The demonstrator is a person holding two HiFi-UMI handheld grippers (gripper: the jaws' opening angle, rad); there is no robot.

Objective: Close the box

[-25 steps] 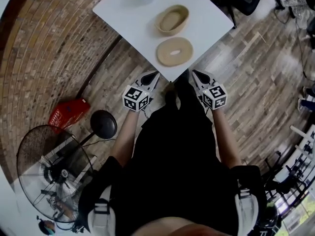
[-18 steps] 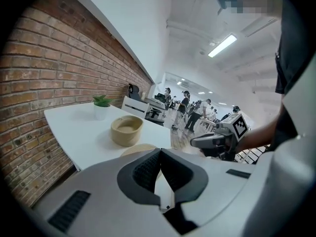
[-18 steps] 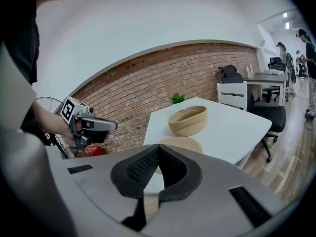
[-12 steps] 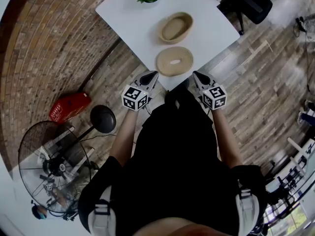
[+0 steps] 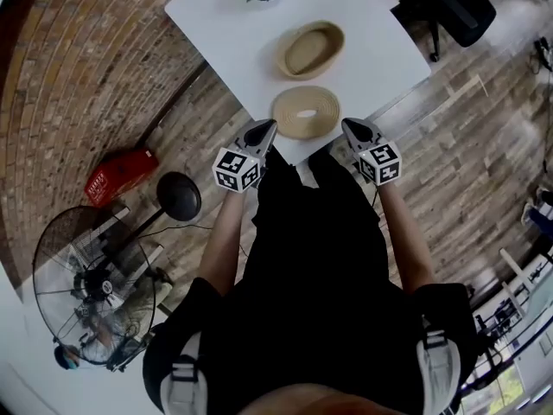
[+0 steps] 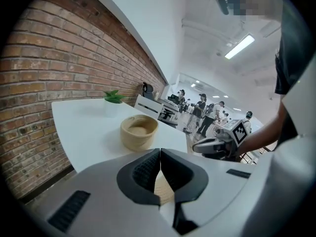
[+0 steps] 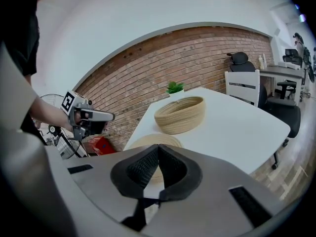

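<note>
Woven lid (image 5: 306, 111) lies flat at near corner of table (image 5: 226, 26). Open basket (image 5: 310, 48) sits just behind it. Both look light, fairly stiff, rough enough to grip, not fragile. Best hold is probably the lid's rim, opposite sides. Pale mark at centre may be a handle, too small to tell. Left gripper (image 5: 265, 127) and right gripper (image 5: 349, 127) are clenched and empty, flanking the lid just beside its rim.

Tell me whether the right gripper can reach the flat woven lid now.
Probably yes: the right gripper hovers close beside the lid with nothing between them, though its jaws are shut.
</note>
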